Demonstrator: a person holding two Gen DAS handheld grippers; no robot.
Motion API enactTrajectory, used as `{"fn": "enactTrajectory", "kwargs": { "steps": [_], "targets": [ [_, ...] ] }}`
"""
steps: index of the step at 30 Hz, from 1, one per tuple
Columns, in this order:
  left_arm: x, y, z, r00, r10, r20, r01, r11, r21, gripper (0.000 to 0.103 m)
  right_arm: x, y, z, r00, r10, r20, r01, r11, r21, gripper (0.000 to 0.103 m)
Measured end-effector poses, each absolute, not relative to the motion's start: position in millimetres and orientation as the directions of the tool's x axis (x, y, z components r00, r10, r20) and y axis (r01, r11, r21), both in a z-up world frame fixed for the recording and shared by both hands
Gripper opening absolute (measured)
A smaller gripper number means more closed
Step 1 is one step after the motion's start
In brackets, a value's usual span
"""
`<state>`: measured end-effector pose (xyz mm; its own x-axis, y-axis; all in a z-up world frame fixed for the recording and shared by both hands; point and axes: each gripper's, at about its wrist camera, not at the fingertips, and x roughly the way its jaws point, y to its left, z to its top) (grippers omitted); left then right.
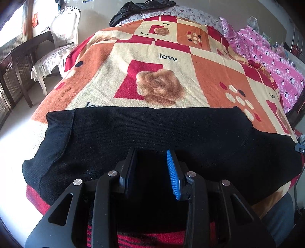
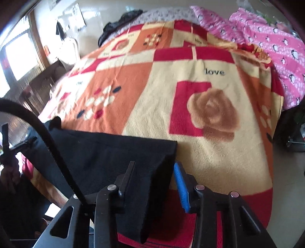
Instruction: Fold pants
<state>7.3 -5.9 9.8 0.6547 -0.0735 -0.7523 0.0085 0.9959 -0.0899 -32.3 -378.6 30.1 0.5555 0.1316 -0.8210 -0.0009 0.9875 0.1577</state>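
Note:
Black knit pants (image 1: 152, 133) lie folded across the near edge of a bed with a red, orange and cream "love" blanket (image 1: 152, 63). My left gripper (image 1: 152, 164) is open, its fingers just above the middle of the pants near their front edge. In the right wrist view the pants (image 2: 106, 152) show their right end, with a corner hanging over the bed's edge. My right gripper (image 2: 154, 177) is open, and that end of the fabric lies between its fingers, which stand apart from it.
A pink penguin-print quilt (image 1: 266, 57) is piled on the bed's right side. A dark garment (image 1: 141, 7) lies at the far end. A white chair (image 1: 57, 47) and dark wooden furniture (image 1: 17, 66) stand left of the bed. A black cable (image 2: 47, 141) crosses the right wrist view.

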Motion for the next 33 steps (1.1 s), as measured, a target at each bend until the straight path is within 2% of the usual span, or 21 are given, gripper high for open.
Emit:
{"fn": "enactTrajectory", "kwargs": {
  "steps": [4,5,6,8,13,18,23,25,27,30,31,33],
  "targets": [
    [7.2,-6.4,9.9,0.655,-0.073,-0.752,0.009,0.996,-0.089,0.032,-31.4,-376.8,21.6,0.544,0.123,-0.83,0.001,0.989,0.147,0.032],
    [7.1,-5.9,9.9,0.655,-0.074,-0.752,0.009,0.996,-0.09,0.032,-30.9,-377.4,21.6,0.55,0.125,-0.826,0.001,0.989,0.15,0.028],
    [7.0,-5.7,10.0,0.655,-0.075,-0.752,0.009,0.996,-0.092,0.032,-29.7,-378.0,22.6,0.553,0.129,-0.823,-0.002,0.988,0.154,0.017],
    [7.2,-6.4,10.1,0.655,-0.075,-0.752,0.008,0.996,-0.092,0.032,-26.3,-377.9,25.6,0.546,0.147,-0.825,-0.017,0.986,0.164,0.007],
    [7.3,-4.7,10.4,0.655,-0.084,-0.751,0.007,0.994,-0.105,0.032,-12.7,-364.5,37.1,0.549,0.051,-0.834,-0.05,0.998,0.028,0.006],
    [4.9,2.9,12.5,0.667,-0.099,-0.739,-0.017,0.989,-0.148,0.032,1.5,-373.6,48.7,0.583,0.012,-0.812,-0.004,1.0,0.012,0.006],
    [6.0,1.0,11.4,0.662,-0.09,-0.744,-0.016,0.991,-0.134,0.032,12.6,-374.3,23.7,0.482,-0.001,-0.876,0.02,1.0,0.01,0.006],
    [6.3,2.4,11.0,0.662,-0.093,-0.744,-0.016,0.99,-0.137,0.032,11.2,-380.6,25.0,0.483,-0.005,-0.875,0.055,0.998,0.025,0.011],
    [6.3,2.1,11.0,0.662,-0.091,-0.744,-0.016,0.991,-0.136,0.032,10.1,-389.3,28.8,0.467,-0.075,-0.881,0.13,0.991,-0.016,0.04],
    [6.1,1.0,11.1,0.662,-0.082,-0.745,-0.017,0.992,-0.125,0.032,5.6,-384.9,47.6,0.471,-0.273,-0.838,0.225,0.957,-0.186,0.041],
    [6.1,-0.2,11.2,0.662,-0.08,-0.746,-0.015,0.993,-0.12,0.034,3.5,-378.9,56.1,0.504,-0.267,-0.821,0.219,0.959,-0.177,0.041],
    [6.4,-2.1,10.5,0.661,-0.081,-0.746,-0.006,0.994,-0.113,0.037,-1.8,-361.2,75.0,0.604,-0.14,-0.784,0.148,0.987,-0.062,0.041]
  ]
}}
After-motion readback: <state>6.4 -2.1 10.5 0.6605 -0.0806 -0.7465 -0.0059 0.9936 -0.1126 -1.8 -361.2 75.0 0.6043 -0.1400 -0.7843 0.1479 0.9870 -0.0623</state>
